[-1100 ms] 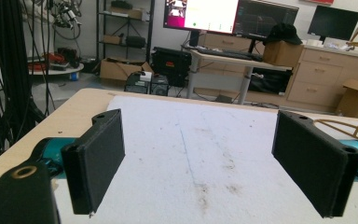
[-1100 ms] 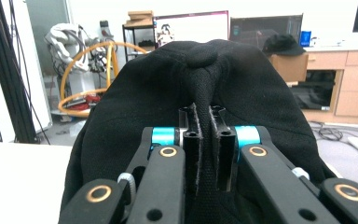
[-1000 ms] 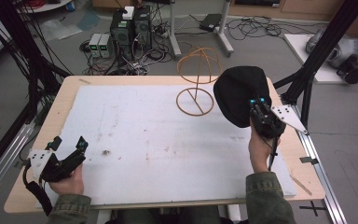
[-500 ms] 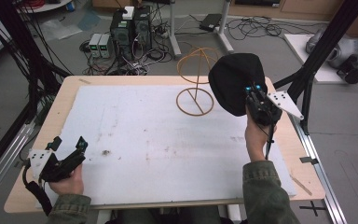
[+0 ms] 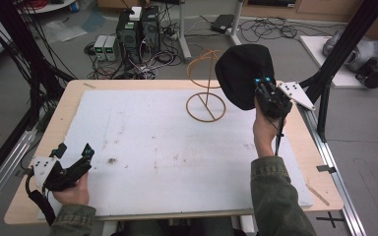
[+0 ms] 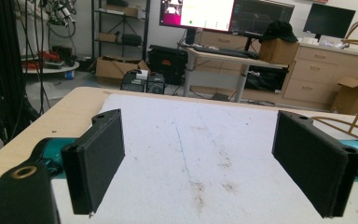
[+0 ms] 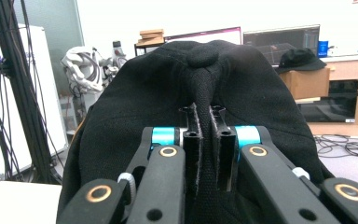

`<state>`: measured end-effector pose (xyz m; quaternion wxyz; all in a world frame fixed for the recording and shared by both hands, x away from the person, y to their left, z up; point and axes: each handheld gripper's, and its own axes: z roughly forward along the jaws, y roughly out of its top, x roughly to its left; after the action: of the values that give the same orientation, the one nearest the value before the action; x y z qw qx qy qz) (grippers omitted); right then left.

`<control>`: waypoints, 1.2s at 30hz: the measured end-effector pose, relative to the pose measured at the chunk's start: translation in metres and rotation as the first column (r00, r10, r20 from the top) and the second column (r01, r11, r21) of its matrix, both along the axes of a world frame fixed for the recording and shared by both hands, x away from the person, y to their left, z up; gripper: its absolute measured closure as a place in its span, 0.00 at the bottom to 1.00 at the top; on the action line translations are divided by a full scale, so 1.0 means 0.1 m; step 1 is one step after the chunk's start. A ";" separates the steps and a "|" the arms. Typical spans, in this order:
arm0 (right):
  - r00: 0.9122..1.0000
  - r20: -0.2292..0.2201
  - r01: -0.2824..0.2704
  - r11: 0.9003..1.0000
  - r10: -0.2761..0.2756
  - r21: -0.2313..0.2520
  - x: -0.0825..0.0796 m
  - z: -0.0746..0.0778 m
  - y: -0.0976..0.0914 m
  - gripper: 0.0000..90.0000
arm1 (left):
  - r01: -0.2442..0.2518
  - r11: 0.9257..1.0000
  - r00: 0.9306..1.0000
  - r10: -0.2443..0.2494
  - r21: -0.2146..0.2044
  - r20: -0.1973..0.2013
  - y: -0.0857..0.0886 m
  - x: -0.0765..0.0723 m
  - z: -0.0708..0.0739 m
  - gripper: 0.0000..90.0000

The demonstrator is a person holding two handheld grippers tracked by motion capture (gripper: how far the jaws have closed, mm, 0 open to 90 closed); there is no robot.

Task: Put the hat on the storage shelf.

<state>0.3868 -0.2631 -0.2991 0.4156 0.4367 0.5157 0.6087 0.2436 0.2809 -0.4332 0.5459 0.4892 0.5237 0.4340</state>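
A black cap [image 5: 241, 73] hangs in the air at the table's far right, next to a brown wire stand [image 5: 205, 98] with a ring base. My right gripper [image 5: 263, 91] is shut on a pinched fold of the cap's fabric. In the right gripper view the black cap [image 7: 205, 93] bulges ahead of the jaws, which clamp the fold at my right gripper [image 7: 207, 126]. My left gripper [image 5: 74, 150] rests low at the table's near left corner, open. In the left gripper view my left gripper [image 6: 209, 158] has nothing between its wide-set pads.
A white mat [image 5: 142, 147] covers most of the wooden table [image 5: 69, 98]. Black frame posts stand at the table's left and right sides. Computers and cables [image 5: 138, 34] lie on the floor behind the table.
My right gripper has carried the cap up and away from me, closer to the top of the wire stand. The left gripper has stayed put.
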 end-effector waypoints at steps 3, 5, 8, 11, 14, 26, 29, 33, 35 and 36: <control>1.000 0.001 -0.013 1.000 0.013 -0.003 0.07 0.04 0.06 0.96 | 0.003 1.000 1.000 -0.003 0.003 0.001 0.00 0.00 0.00 0.19; 1.000 0.002 -0.021 1.000 0.021 -0.012 0.13 0.07 0.11 0.96 | 0.001 1.000 1.000 -0.001 0.006 0.000 0.01 -0.01 0.00 0.19; 0.999 0.002 -0.036 0.999 0.036 -0.007 0.21 0.12 0.19 0.96 | -0.002 1.000 1.000 0.002 0.002 0.003 0.02 -0.02 0.01 0.19; 0.998 0.004 -0.055 0.998 0.055 -0.018 0.29 0.15 0.29 0.96 | -0.006 1.000 1.000 0.006 0.005 0.000 0.04 -0.04 0.00 0.19; 0.998 0.006 -0.066 0.998 0.066 -0.025 0.35 0.18 0.39 0.96 | -0.010 1.000 1.000 0.010 0.004 0.000 0.06 -0.05 0.00 0.19; 0.996 0.005 -0.090 0.995 0.090 -0.039 0.65 0.30 0.71 0.96 | -0.021 1.000 1.000 0.021 -0.002 -0.007 0.12 -0.10 -0.02 0.19; 0.995 0.006 -0.099 0.994 0.099 -0.045 0.73 0.36 0.80 0.96 | -0.008 1.000 1.000 0.008 0.013 -0.001 0.08 -0.08 -0.01 0.19; 0.994 -0.014 -0.109 0.992 0.109 -0.063 0.78 0.36 0.88 0.96 | 0.004 1.000 1.000 -0.004 0.028 -0.009 0.08 -0.06 -0.02 0.19; 0.994 -0.026 -0.108 0.992 0.106 -0.070 0.80 0.34 0.90 0.96 | 0.000 1.000 1.000 0.000 0.025 -0.007 0.09 -0.05 -0.02 0.19; 0.995 -0.033 -0.101 0.992 0.099 -0.076 0.80 0.33 0.90 0.96 | -0.002 1.000 1.000 0.002 0.020 -0.006 0.09 -0.05 -0.02 0.19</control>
<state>0.4671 -0.1729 -0.2661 0.3937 0.4027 0.5662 0.6019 0.2387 0.2896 -0.4352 0.5390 0.4956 0.5214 0.4383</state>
